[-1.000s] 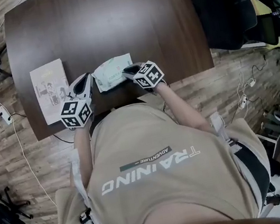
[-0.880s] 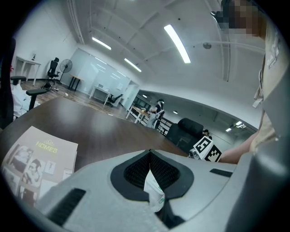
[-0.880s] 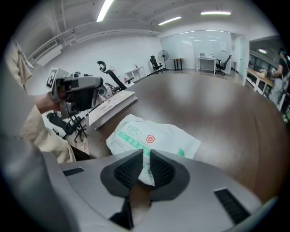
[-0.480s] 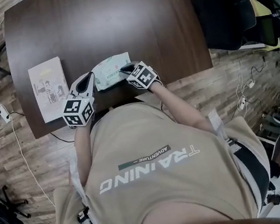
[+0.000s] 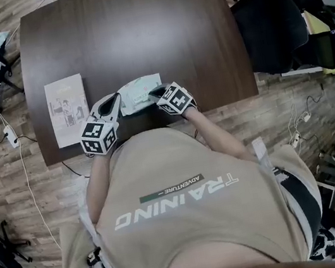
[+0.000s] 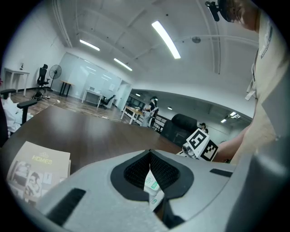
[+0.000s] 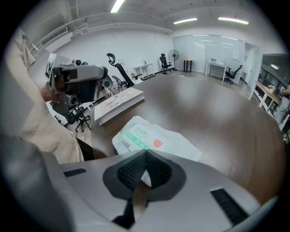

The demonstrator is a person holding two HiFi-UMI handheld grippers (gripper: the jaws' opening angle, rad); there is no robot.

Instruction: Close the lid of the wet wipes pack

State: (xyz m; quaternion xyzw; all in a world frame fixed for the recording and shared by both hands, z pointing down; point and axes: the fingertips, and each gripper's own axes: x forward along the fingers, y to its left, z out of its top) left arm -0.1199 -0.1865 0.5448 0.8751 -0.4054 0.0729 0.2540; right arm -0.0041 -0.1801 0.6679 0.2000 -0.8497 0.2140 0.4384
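The wet wipes pack (image 5: pixel 140 93), white with green print, lies flat near the front edge of the dark wooden table (image 5: pixel 137 33). My left gripper (image 5: pixel 115 99) is shut, its tips at the pack's left end. A strip of the pack (image 6: pixel 152 186) shows in the slit behind the tips of that gripper (image 6: pixel 150 153); whether it is pinched I cannot tell. My right gripper (image 5: pixel 152 92) is shut too, with its tips at the pack's right end. From the right gripper (image 7: pixel 146 153) I see the pack (image 7: pixel 156 140) just past the tips. I cannot make out its lid.
A thin booklet (image 5: pixel 68 109) lies left of the pack, close to the left gripper. Dark office chairs (image 5: pixel 275 15) stand off the table's right side. Cables and a power strip (image 5: pixel 7 134) lie on the wooden floor at the left.
The right gripper has slid left onto the pack's right end. The left gripper has edged closer to the pack's left end. The pack stays flat.
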